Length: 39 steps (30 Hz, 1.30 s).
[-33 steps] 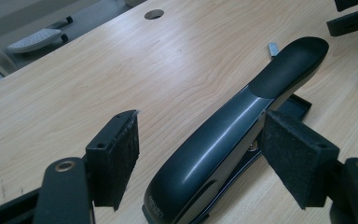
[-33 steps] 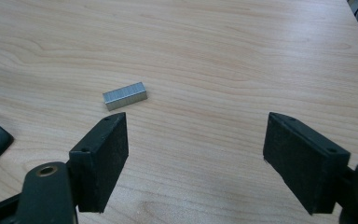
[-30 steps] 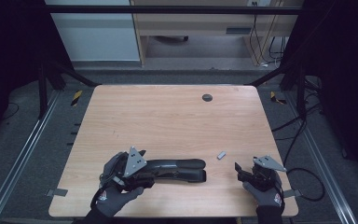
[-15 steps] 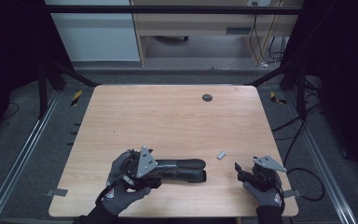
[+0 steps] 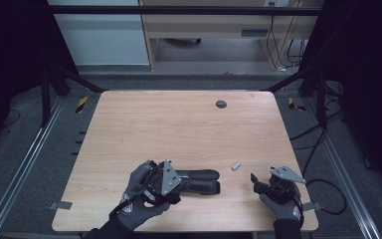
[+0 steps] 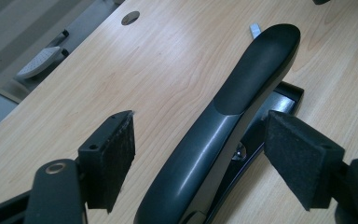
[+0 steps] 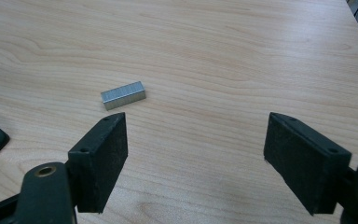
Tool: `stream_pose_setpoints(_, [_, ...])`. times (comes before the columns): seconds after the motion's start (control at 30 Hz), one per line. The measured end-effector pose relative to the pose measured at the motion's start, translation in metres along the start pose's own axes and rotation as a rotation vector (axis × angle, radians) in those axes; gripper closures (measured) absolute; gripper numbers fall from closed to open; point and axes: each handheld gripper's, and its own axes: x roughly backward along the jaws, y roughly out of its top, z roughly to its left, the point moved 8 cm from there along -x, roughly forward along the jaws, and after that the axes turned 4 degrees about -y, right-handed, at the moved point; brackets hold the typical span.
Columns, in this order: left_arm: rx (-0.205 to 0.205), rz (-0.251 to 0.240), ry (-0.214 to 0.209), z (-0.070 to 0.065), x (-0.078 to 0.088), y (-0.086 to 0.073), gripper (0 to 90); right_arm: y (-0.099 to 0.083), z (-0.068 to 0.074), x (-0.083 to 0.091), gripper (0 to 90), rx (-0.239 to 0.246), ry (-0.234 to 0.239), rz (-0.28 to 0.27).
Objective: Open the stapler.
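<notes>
Worktop [image 5: 189, 129] carried a black stapler [image 5: 201, 180] near its front edge. Left claw [image 6: 198, 158] straddled the stapler's rear, jaws just widened, pads clear of it. Right claw [image 7: 196, 163], right of the stapler, stood apart and empty. Staple block [image 7: 123, 94] lay between stapler and right claw.

Black stapler [image 6: 233, 121] between opening claw [image 6: 198, 154] pads
</notes>
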Motion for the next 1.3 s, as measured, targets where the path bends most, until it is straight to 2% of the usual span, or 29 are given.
stream_pose_setpoints(0.63, [-0.095,0.049,0.022,-0.021,-0.019,0.008,22.2,0.0,0.0,0.0,22.6,-0.007,0.002,0.003])
stream_pose_setpoints(0.97, [-0.121,0.06,0.031,-0.026,-0.024,0.011,21.6,0.0,0.0,0.0,24.1,-0.006,0.003,0.006])
stream_pose_setpoints(1.3, [-0.175,0.077,0.061,-0.032,-0.03,0.016,21.0,-0.001,0.001,-0.001,25.6,0.005,0.007,0.006])
